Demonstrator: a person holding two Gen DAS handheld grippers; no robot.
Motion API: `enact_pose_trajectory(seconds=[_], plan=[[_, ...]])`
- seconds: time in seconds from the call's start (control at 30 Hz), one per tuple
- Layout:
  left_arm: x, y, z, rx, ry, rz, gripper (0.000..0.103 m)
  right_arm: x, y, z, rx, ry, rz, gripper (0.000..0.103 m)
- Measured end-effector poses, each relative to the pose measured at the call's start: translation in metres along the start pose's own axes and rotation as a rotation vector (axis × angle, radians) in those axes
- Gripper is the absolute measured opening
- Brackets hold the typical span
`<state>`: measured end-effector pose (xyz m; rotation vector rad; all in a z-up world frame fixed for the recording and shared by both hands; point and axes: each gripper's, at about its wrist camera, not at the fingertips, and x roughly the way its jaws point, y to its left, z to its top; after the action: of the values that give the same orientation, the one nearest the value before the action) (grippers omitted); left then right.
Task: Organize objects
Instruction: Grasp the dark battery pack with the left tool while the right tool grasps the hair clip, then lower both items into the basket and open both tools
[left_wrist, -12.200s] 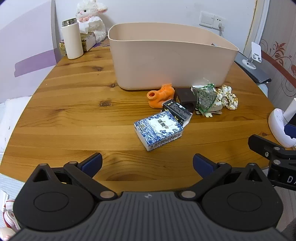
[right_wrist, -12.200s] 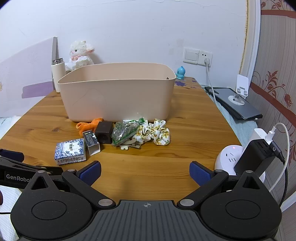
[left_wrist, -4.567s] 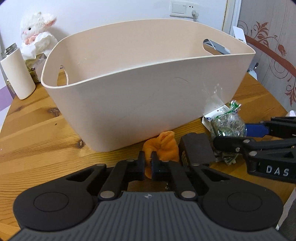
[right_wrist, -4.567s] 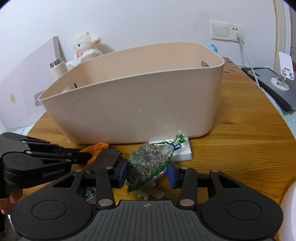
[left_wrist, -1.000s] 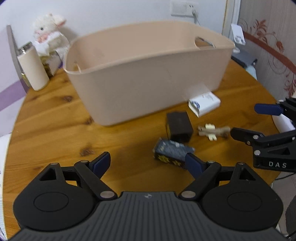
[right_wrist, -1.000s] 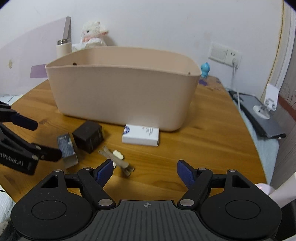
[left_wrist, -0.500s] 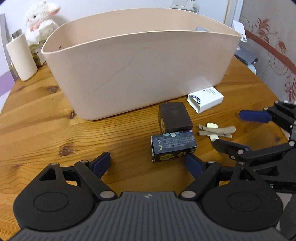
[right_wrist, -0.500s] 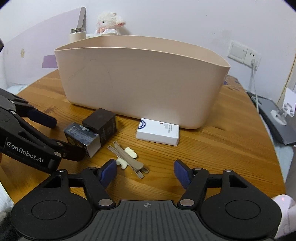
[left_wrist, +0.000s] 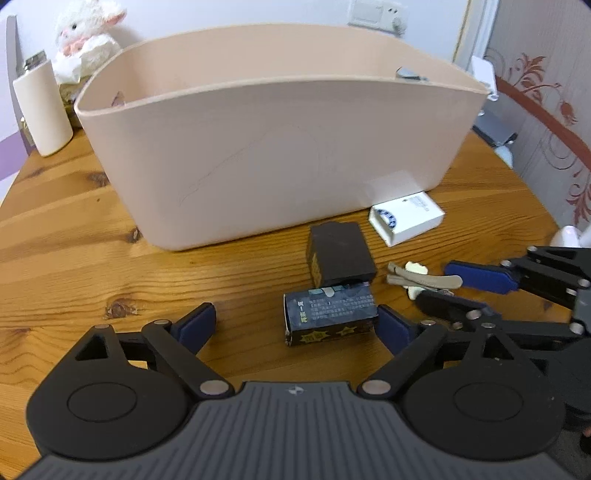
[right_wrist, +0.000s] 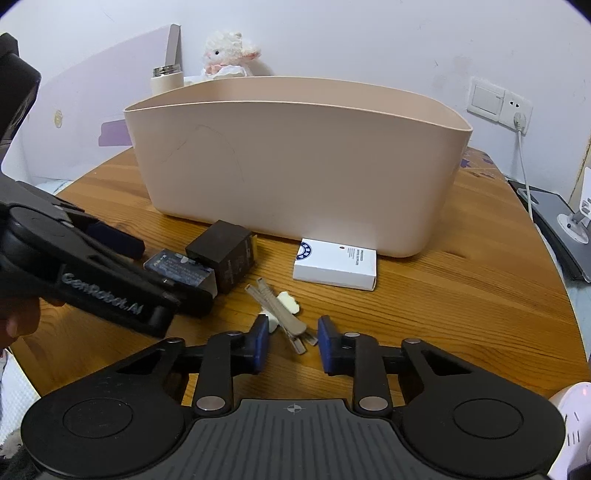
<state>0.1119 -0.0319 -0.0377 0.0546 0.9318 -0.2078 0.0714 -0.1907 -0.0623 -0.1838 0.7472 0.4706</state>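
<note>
A beige bin (left_wrist: 280, 140) (right_wrist: 295, 162) stands on the wooden table. In front of it lie a dark printed box (left_wrist: 330, 315) (right_wrist: 177, 267), a black box (left_wrist: 340, 254) (right_wrist: 225, 253), a white box (left_wrist: 406, 218) (right_wrist: 336, 264) and beige hair clips (left_wrist: 421, 278) (right_wrist: 280, 310). My left gripper (left_wrist: 295, 325) is open, its right finger against the dark printed box. My right gripper (right_wrist: 291, 343) is partly closed around the near end of the hair clips, not gripping them.
A white bottle (left_wrist: 42, 107) and a plush lamb (left_wrist: 88, 40) stand behind the bin on the left. A wall socket with a cable (right_wrist: 517, 118) and a dark device (right_wrist: 554, 221) are at the right. A white charger (right_wrist: 572, 424) sits by the table's near right edge.
Both grippers have moved down and forward to the objects. My right gripper's fingers have narrowed around the hair clips. My left gripper now reaches the dark printed box.
</note>
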Motion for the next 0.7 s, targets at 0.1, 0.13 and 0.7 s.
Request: enact_pose_trajectory(seconds=[0.1,0.13,0.7], plan=[[0.001,-0.002,-0.001,0.017,-0.018,0.023,0.084,-0.001,0.001,-0.001,-0.004,0.002,-0.002,0.012],[0.0,-0.003,-0.002,0.029,-0.026,0.03,0.075,-0.001,0.001,-0.001,-0.007,0.002,-0.003,0.012],[-0.048,0.005,-0.004,0.104,-0.115,0.038,0.055,-0.047,0.006,0.008,-0.02,-0.1,-0.039,0.012]])
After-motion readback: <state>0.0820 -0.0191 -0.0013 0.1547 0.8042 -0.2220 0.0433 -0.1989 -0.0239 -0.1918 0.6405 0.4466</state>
